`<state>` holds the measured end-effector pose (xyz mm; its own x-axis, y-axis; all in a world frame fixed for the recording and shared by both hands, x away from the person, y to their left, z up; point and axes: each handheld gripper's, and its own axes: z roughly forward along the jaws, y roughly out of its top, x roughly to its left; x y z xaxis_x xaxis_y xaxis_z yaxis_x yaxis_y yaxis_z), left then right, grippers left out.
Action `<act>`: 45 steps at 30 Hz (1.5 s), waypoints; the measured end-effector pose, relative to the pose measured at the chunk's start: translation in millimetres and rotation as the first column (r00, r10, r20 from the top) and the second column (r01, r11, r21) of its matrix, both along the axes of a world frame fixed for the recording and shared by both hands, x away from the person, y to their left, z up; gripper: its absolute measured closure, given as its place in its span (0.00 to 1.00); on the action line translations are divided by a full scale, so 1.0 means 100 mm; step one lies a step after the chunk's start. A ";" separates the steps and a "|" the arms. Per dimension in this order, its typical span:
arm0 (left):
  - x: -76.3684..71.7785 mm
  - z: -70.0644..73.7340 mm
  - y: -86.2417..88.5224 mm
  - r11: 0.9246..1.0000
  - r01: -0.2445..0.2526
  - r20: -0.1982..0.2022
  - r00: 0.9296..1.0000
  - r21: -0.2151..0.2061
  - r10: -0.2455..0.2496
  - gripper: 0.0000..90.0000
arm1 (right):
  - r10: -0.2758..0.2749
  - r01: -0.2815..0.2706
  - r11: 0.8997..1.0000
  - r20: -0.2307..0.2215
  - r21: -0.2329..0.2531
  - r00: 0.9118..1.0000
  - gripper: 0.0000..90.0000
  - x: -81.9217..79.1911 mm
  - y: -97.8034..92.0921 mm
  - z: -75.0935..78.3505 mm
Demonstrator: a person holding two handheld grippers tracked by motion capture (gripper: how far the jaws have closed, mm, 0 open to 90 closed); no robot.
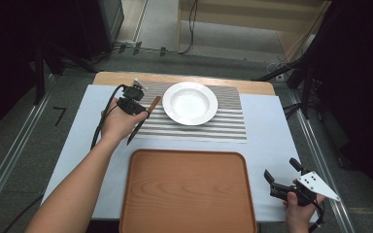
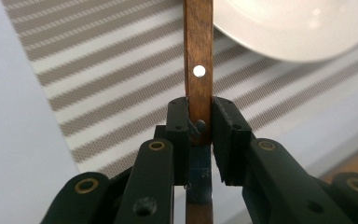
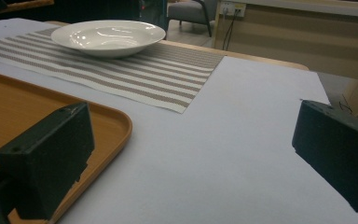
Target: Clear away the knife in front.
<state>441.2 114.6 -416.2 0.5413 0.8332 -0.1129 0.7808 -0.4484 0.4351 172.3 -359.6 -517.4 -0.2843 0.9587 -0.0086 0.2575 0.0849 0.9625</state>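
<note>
Striped placemat (image 1: pixel 194 125), gripped knife (image 1: pixel 145 116) handle plateward

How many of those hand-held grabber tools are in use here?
2. The left gripper is near the plate, its fingers shut on a wooden-handled utensil. The right gripper is open beside the tray, near the table's right edge.

Left gripper (image 1: pixel 143 112) clamped on a wooden-handled utensil (image 1: pixel 144 116), forearm extended forward, right gripper (image 1: pixel 281 174) jaws spread wide, held low.
</note>
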 end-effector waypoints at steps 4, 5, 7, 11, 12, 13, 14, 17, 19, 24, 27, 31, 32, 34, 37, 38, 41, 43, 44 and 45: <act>-0.20 -0.05 -0.04 0.999 0.043 0.006 0.999 0.002 -0.043 0.86 | -0.001 0.001 1.000 0.001 0.000 1.000 0.00 0.00 0.00 0.00; -0.24 -0.06 -0.05 0.999 0.046 0.008 0.999 -0.001 -0.046 0.86 | -0.001 0.001 1.000 0.001 0.000 1.000 0.00 0.00 0.00 0.00; -0.30 -0.06 -0.06 0.999 0.054 0.013 0.998 -0.002 -0.054 0.86 | -0.002 0.002 1.000 0.001 0.001 1.000 0.00 0.00 0.00 0.00; -0.44 -0.08 -0.08 0.997 0.075 0.024 0.997 -0.003 -0.075 0.86 | -0.001 0.001 1.000 0.003 0.001 1.000 0.00 0.00 -0.01 0.00; -0.48 -0.08 -0.08 0.997 0.082 0.023 0.996 -0.008 -0.082 0.86 | -0.001 0.001 1.000 0.002 0.001 1.000 0.00 0.00 -0.01 0.00; -0.51 -0.08 -0.09 0.996 0.086 0.020 0.996 -0.011 -0.086 0.86 | -0.001 0.001 1.000 0.002 0.002 1.000 0.00 0.00 -0.01 0.00; -0.55 -0.08 -0.09 0.995 0.093 0.023 0.995 -0.017 -0.093 0.86 | -0.001 0.001 1.000 0.002 0.002 1.000 0.00 0.00 -0.01 0.00; -0.64 -0.07 -0.08 0.994 0.107 0.023 0.994 -0.034 -0.106 0.86 | 0.000 0.000 1.000 0.002 0.003 1.000 0.00 0.00 -0.01 0.00; -0.71 -0.05 -0.08 0.993 0.115 0.033 0.993 -0.036 -0.113 0.86 | 0.000 0.000 1.000 0.003 0.002 1.000 0.00 0.00 -0.01 0.00; -0.85 -0.02 -0.05 0.991 0.120 0.046 0.992 -0.057 -0.118 0.86 | 0.000 0.000 1.000 0.002 0.004 1.000 0.00 -0.01 -0.01 0.00; -0.98 -0.04 -0.04 0.989 0.132 0.050 0.990 -0.066 -0.128 0.86 | 0.000 0.000 1.000 0.001 0.004 1.000 0.00 -0.01 -0.01 0.00; -1.10 -0.09 -0.02 0.988 0.135 0.049 0.990 -0.075 -0.132 0.86 | 0.000 0.000 1.000 0.001 0.005 1.000 0.00 -0.01 -0.01 0.00; -1.13 -0.11 -0.02 0.987 0.138 0.045 0.990 -0.078 -0.135 0.86 | 0.001 -0.001 1.000 0.001 0.005 1.000 0.00 -0.01 -0.01 0.00; -1.17 -0.13 -0.01 0.987 0.136 0.041 0.990 -0.085 -0.133 0.86 | 0.001 -0.001 1.000 0.002 0.005 1.000 0.00 -0.01 -0.01 0.00; -1.27 -0.20 0.00 0.986 0.142 0.034 0.990 -0.085 -0.139 0.86 | 0.000 0.000 1.000 0.001 0.005 1.000 0.00 -0.01 -0.01 0.00; -1.27 -0.20 0.00 0.986 0.142 0.034 0.990 -0.085 -0.139 0.86 | 0.000 0.000 1.000 0.001 0.005 1.000 0.00 -0.01 -0.01 0.00; -1.37 -0.26 0.00 0.985 0.140 0.027 0.990 -0.100 -0.138 0.86 | 0.003 -0.003 1.000 0.002 0.003 1.000 0.00 -0.01 -0.01 0.00; -1.43 -0.29 0.00 0.984 0.148 0.027 0.989 -0.102 -0.146 0.86 | 0.003 -0.003 1.000 0.002 0.001 1.000 0.00 -0.01 -0.01 0.00; -1.43 -0.29 0.00 0.984 0.148 0.027 0.989 -0.102 -0.146 0.86 | 0.004 -0.004 1.000 0.002 0.001 1.000 0.00 -0.01 0.00 0.00; -1.46 -0.31 0.00 0.983 0.146 0.021 0.989 -0.109 -0.145 0.86 | 0.004 -0.004 1.000 0.002 0.001 1.000 0.00 -0.01 0.00 0.00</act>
